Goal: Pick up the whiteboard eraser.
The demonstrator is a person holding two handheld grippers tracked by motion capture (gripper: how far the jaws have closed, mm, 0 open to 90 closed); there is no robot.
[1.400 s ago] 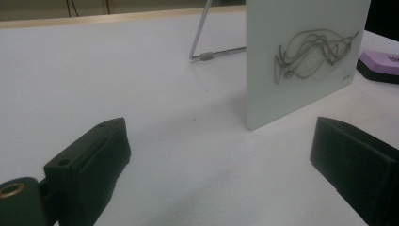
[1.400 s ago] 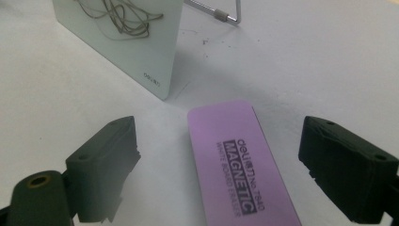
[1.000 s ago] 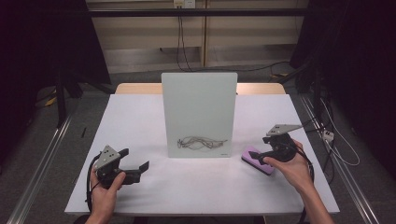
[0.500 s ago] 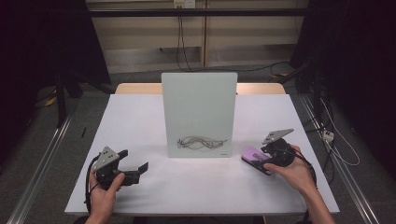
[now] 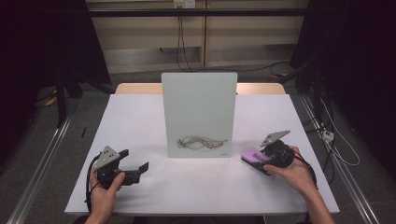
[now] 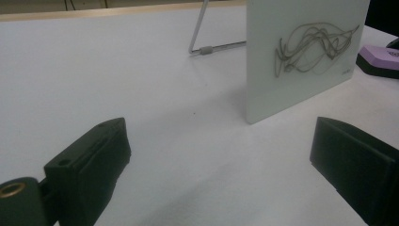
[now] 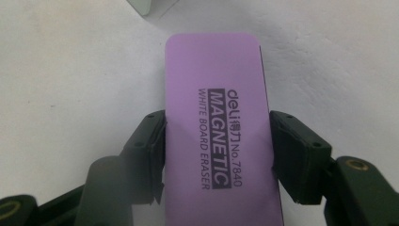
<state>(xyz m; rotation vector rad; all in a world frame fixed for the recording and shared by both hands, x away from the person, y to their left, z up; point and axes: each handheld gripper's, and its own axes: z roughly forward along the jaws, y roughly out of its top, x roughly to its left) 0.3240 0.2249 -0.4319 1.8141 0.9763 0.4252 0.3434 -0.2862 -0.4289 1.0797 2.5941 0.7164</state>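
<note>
Eraser [image 7: 216, 127], purple, lies flat on the white table [image 5: 140, 121] right of the upright whiteboard [image 5: 199, 112], clamped at its long sides by the right gripper [image 7: 217, 155], whose jaws have just closed. Left gripper [image 5: 135, 165] rests open, near left. Dark room beyond; eraser's near end is cut off.

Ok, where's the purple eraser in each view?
High view: eraser right of the whiteboard, at the right gripper.
Left gripper view: far right edge, beside the board.
Right gripper view: centre, between the jaws.
Shared landmark: the scribbled whiteboard.
</note>
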